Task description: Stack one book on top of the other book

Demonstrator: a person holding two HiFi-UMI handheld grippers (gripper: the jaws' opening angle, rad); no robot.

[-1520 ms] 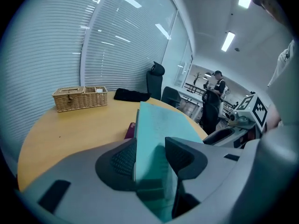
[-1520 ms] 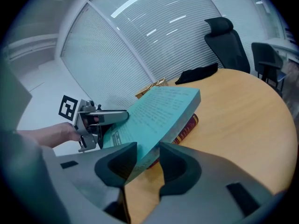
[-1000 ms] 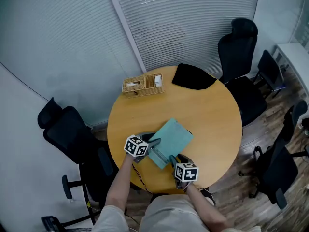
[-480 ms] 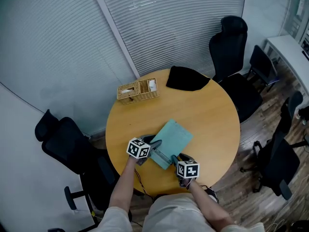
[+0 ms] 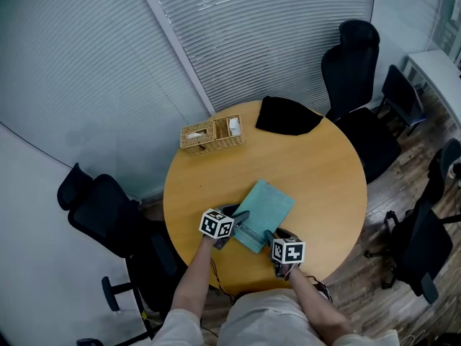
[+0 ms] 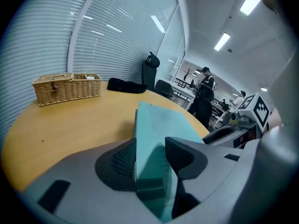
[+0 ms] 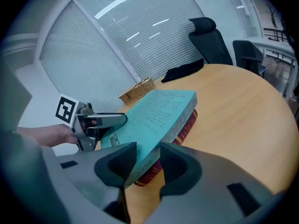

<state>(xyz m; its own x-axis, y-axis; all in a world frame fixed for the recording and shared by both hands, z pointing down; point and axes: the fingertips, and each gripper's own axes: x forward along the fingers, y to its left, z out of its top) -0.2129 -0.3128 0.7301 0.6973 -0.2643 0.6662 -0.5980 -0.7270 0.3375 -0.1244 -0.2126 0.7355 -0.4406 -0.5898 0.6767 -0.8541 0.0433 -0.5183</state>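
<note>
My left gripper (image 6: 150,155) and right gripper (image 7: 145,155) both pinch the near edge of the teal book (image 7: 154,111). I hold it tilted, near end raised, right above the dark red book (image 7: 186,124), which lies on the round desk (image 7: 243,106).

Upper book (image 5: 268,204) sits tilted over lower book (image 7: 184,125), on the table (image 5: 324,171). Left gripper (image 5: 240,218) is at upper book's near-left corner and right gripper (image 5: 268,235) at its near-right, with that near edge between both sets of jaws. Basket (image 5: 212,133) is beyond upper book to the left, cloth (image 5: 287,115) beyond it to the right.
</note>
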